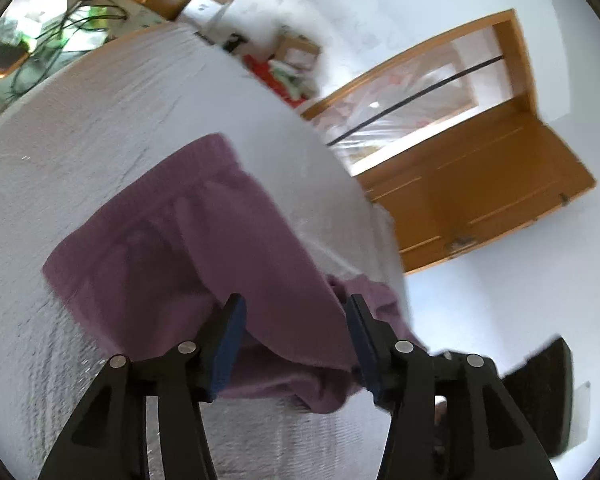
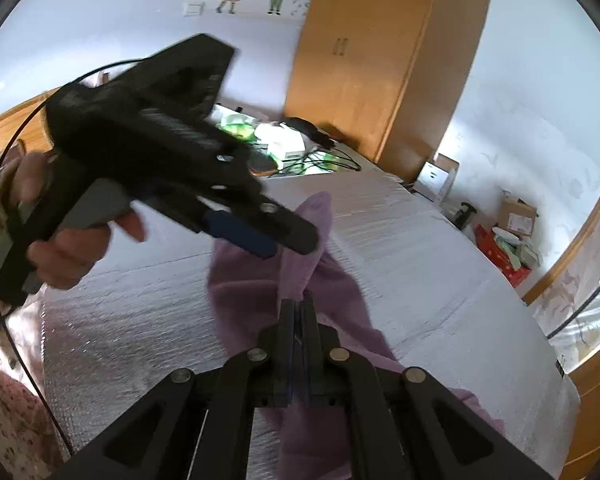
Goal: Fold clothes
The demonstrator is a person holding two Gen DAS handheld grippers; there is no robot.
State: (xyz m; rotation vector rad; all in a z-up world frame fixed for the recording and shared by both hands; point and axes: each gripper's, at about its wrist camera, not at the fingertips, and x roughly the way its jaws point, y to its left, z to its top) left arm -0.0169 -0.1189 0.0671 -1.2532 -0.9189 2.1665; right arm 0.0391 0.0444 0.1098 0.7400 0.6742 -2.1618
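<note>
Right gripper (image 2: 299, 312) clamps the purple fleece garment (image 2: 332, 280); left gripper (image 1: 296, 344) open, empty.
Garment runs near-to-far beneath both; right holds the near end.

Home bedroom; bed (image 2: 420, 240), wardrobe (image 2: 380, 60)

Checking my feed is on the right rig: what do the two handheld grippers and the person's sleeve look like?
Both are black plastic with triangular cut-outs, silver pivot pins and dark blue pads. The left gripper shows this in its own view; in the right view it has a grey trigger handle and a thin black cable. The right gripper matches. The sleeve is pale pink with a floral print.
</note>
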